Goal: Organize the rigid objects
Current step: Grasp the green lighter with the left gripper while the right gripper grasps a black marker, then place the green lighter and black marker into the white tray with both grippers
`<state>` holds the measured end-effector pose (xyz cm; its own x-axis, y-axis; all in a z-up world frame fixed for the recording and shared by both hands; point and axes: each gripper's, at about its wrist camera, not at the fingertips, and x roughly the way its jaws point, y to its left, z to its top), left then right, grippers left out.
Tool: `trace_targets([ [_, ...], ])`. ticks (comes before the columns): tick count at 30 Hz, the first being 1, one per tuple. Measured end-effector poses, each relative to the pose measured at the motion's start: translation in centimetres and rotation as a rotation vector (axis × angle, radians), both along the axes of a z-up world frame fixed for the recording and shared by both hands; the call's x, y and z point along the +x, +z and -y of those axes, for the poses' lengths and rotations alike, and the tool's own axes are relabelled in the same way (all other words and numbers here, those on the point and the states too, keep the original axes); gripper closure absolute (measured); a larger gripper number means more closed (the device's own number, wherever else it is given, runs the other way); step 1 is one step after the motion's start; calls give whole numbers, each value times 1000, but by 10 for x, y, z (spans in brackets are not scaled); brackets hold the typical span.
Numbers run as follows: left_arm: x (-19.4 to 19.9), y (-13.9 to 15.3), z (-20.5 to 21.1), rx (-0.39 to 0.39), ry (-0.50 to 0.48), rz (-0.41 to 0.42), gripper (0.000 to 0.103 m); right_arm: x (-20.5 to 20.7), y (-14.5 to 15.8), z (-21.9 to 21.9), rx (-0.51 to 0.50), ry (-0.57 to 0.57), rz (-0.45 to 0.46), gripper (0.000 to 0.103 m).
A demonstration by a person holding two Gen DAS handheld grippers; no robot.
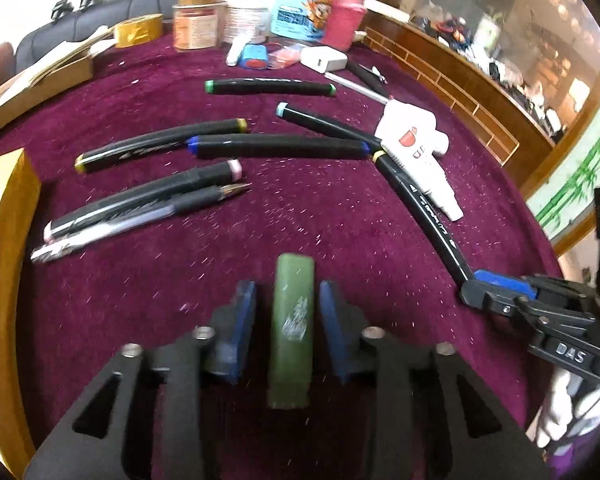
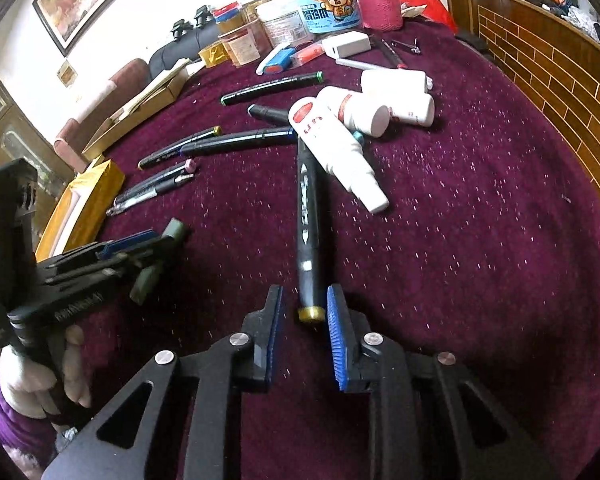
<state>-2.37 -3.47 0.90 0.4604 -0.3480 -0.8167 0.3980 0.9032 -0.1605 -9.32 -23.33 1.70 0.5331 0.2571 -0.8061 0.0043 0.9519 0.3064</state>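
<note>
While the left gripper (image 1: 287,284) points down at the table (image 1: 300,220) near its near edge, a green bar (image 1: 294,320) sits lengthwise between its blue pads (image 1: 244,312). In the left wrist view a thin gap shows on each side of the bar, so the jaws stand half open around it and do not press. From the right wrist view the bar pokes out at both ends of that gripper, and a hand (image 2: 72,368) grips the handle below.

The right gripper (image 2: 303,292), toward the table's right side, is narrow and closed on the yellow-capped end of a black marker (image 2: 308,220). The marker runs away from it across the cloth, and its far end lies under a white bottle (image 2: 336,148).

Toward the left edge several more pens (image 1: 160,148) lie roughly side by side, next to a yellow box (image 1: 4,208). Jars (image 1: 300,4) crowd the far edge.
</note>
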Motion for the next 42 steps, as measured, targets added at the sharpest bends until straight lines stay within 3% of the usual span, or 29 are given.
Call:
trace_targets([
  [3,-6,-3,15,84,-23,68,60,11,2,-10,-44,0,1,83],
  [4,-9,-3,16,93,-28,83,72,17,2,-15,-65,-1,-2,83],
  [5,-10,-2,12,76,-31,82,84,22,2,-18,-75,-2,-5,83],
  [6,-10,-2,7,51,-33,66,86,29,0,-20,-82,-5,-12,83],
  [8,-10,1,-9,-17,-8,26,86,42,-2,-24,-105,-24,-7,83],
  [14,-31,26,-58,-177,44,42,86,56,-3,-33,-167,-35,7,88],
  [21,-49,49,-131,-432,105,17,86,36,13,-33,55,-9,32,89],
  [25,-52,59,-182,-490,174,25,86,32,29,-54,168,61,38,88],
  [27,-52,64,-206,-484,215,35,86,33,37,-70,208,97,39,88],
  [35,-26,82,-294,-313,390,96,85,59,59,-169,380,265,-10,88],
  [39,4,71,-313,-259,430,75,85,83,57,-234,410,316,-49,88],
  [42,20,54,-324,-260,452,40,85,100,47,-282,384,339,-86,88],
])
